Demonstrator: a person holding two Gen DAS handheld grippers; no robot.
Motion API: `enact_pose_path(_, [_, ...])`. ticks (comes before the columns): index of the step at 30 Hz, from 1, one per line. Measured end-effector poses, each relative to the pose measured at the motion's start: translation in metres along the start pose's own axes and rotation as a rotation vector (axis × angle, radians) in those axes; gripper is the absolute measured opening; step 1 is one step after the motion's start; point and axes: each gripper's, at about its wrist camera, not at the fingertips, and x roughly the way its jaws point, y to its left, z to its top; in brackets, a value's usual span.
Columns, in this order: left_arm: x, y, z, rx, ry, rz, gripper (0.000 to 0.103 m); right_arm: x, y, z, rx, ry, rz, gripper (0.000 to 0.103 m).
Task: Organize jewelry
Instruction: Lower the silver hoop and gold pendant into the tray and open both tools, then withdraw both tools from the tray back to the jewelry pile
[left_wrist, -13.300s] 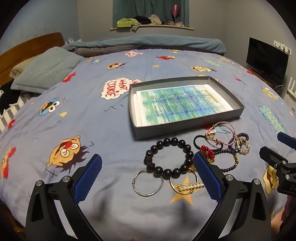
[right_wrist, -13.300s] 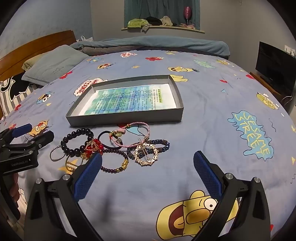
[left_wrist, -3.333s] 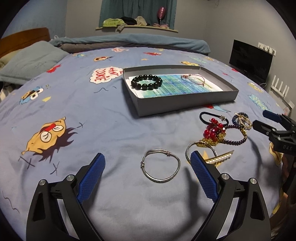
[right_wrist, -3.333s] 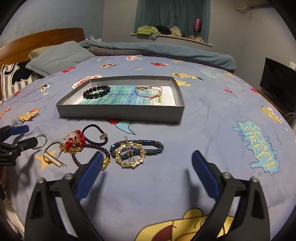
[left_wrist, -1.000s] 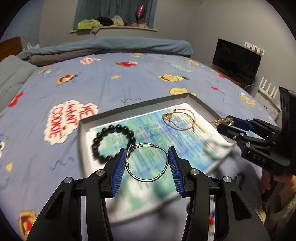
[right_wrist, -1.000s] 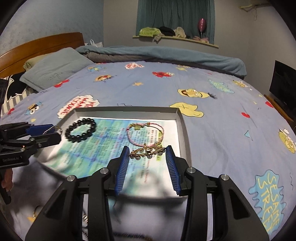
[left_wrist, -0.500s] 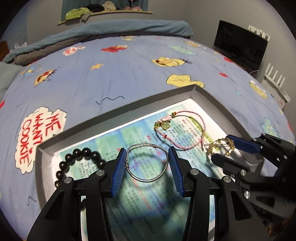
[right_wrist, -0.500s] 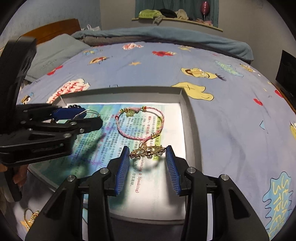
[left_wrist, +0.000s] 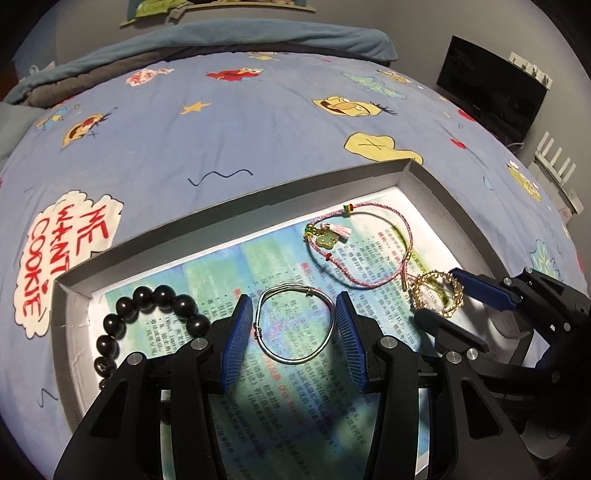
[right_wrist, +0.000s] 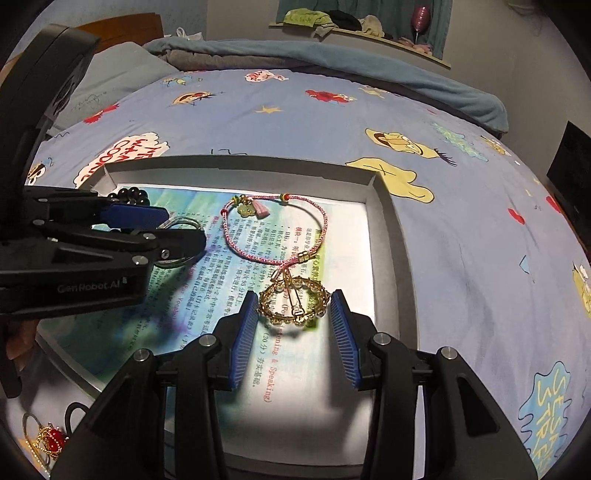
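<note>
My left gripper (left_wrist: 294, 325) is shut on a thin silver bangle (left_wrist: 295, 326), held flat between its blue pads low over the printed sheet in the grey tray (left_wrist: 229, 206). My right gripper (right_wrist: 293, 314) is shut on a gold pearl-studded ring brooch (right_wrist: 293, 305) over the tray's right part. In the left wrist view the right gripper (left_wrist: 448, 295) shows at right, with the gold brooch (left_wrist: 437, 295). A black bead bracelet (left_wrist: 147, 325) lies at the tray's left. A pink cord bracelet (right_wrist: 275, 230) with a green charm lies between the grippers.
The tray (right_wrist: 388, 206) sits on a blue cartoon-print bedspread (right_wrist: 332, 122). Red-and-gold jewelry (right_wrist: 48, 441) lies on the bed in front of the tray's left corner. A dark TV (left_wrist: 491, 92) stands at the far right, a pillow (right_wrist: 110, 85) at the far left.
Both grippers came forward and lower over the tray with their pieces. The left one shifted right past the black beads; the right one tilted down, so the brooch now shows as a ring.
</note>
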Motion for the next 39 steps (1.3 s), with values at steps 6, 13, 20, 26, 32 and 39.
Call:
enact_pose_path(6, [-0.002,0.002,-0.001,-0.013,-0.013,-0.011,0.05,0.0,0.001,0.0,-0.011,0.0,-0.001,0.042])
enact_pose_path(13, [-0.019,0.009,-0.004,-0.063,-0.088,0.003,0.075,-0.011,0.005,-0.004,-0.027,-0.031,0.001,0.062])
enact_pose_path(20, [-0.046,0.009,-0.011,-0.079,-0.133,0.043,0.085,-0.038,0.004,-0.009,-0.021,-0.072,-0.005,0.084])
enact_pose_path(26, [-0.086,0.005,-0.025,-0.068,-0.183,0.076,0.092,-0.072,-0.001,-0.015,0.014,-0.114,-0.005,0.096])
enact_pose_path(32, [-0.125,0.007,-0.047,-0.057,-0.217,0.088,0.095,-0.111,-0.007,-0.024,0.048,-0.155,-0.003,0.097])
enact_pose_path(39, [-0.165,0.009,-0.085,-0.05,-0.237,0.105,0.095,-0.145,-0.007,-0.035,0.085,-0.19,0.023,0.097])
